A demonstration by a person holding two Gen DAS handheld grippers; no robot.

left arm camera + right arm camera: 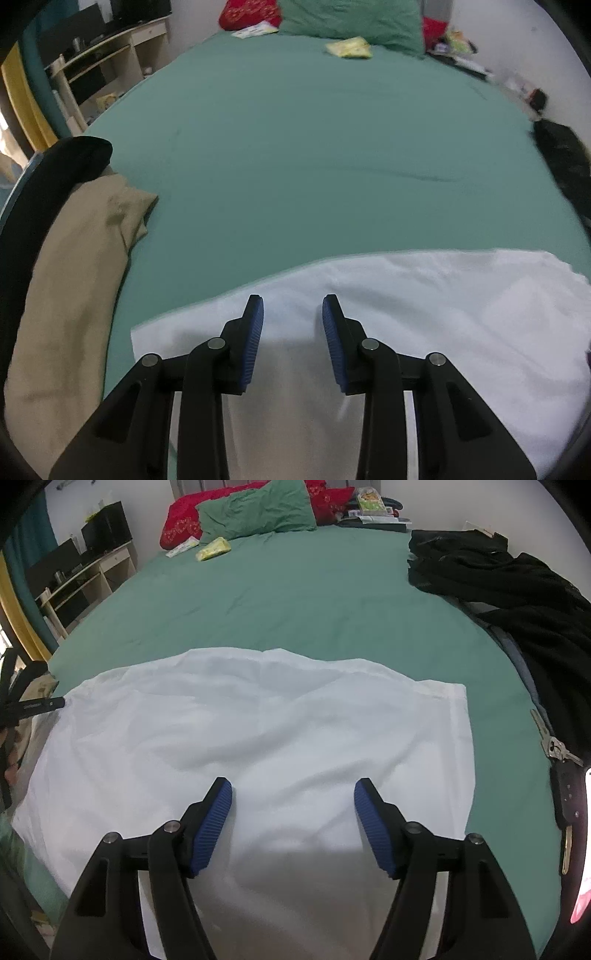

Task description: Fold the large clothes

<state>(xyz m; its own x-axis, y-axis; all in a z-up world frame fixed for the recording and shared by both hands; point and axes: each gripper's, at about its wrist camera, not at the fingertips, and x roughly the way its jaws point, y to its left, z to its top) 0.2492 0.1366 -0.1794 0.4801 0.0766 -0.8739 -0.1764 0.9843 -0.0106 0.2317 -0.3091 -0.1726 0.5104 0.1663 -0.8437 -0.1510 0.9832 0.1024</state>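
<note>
A large white cloth (258, 731) lies spread on the green bed sheet (295, 602), near the bed's front edge. It also shows in the left wrist view (443, 314). My left gripper (292, 310) is open and empty, hovering over the cloth's left part near its far edge. My right gripper (293, 794) is open wide and empty, above the cloth's near middle. Part of the left gripper (33, 705) shows at the cloth's left edge in the right wrist view.
Tan (74, 277) and black (74, 155) clothes lie on the bed's left. Black clothes (498, 583) lie on the right, with keys (554, 746) and a belt (569, 805). Green (255, 513) and red (184, 520) pillows and yellow packets (212, 548) sit at the head. A desk (81, 579) stands left.
</note>
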